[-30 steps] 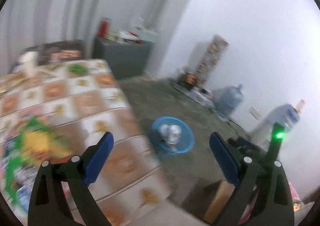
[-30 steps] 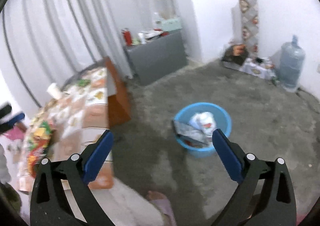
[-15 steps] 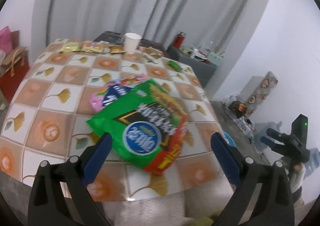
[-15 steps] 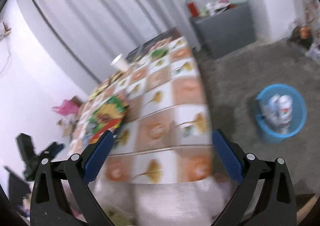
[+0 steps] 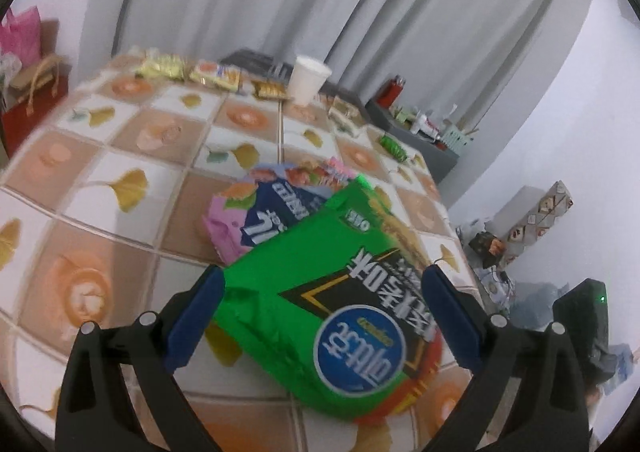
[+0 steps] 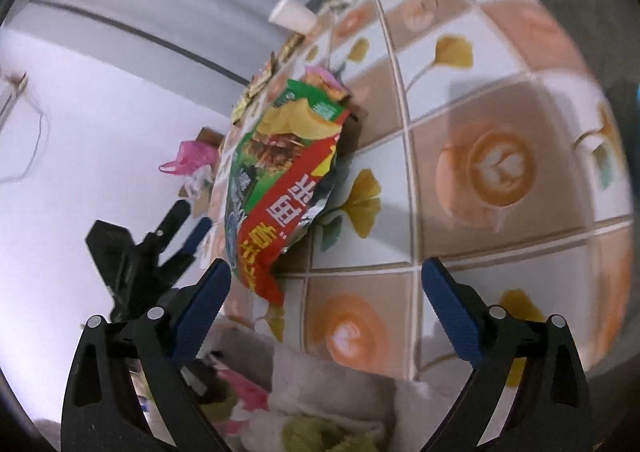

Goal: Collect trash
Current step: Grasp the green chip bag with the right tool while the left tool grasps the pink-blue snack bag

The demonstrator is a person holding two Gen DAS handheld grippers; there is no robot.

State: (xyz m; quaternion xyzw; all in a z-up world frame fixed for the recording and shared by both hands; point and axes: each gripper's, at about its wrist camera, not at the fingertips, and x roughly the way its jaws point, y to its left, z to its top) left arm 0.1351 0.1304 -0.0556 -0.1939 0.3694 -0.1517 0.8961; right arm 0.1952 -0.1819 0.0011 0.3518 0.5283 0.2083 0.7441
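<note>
Green chip bag between wide-spread fingers of left gripper; right gripper wide, empty. Bag nearer than half-second ago.

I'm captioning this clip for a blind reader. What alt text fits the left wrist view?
The open left gripper straddles a green chip bag lying on a tiled-pattern table, overlapping a pink-and-blue snack bag. Farther back stand a white paper cup and small snack packets.

Bright, soft light; motion blur; heavy fisheye edges.
</note>
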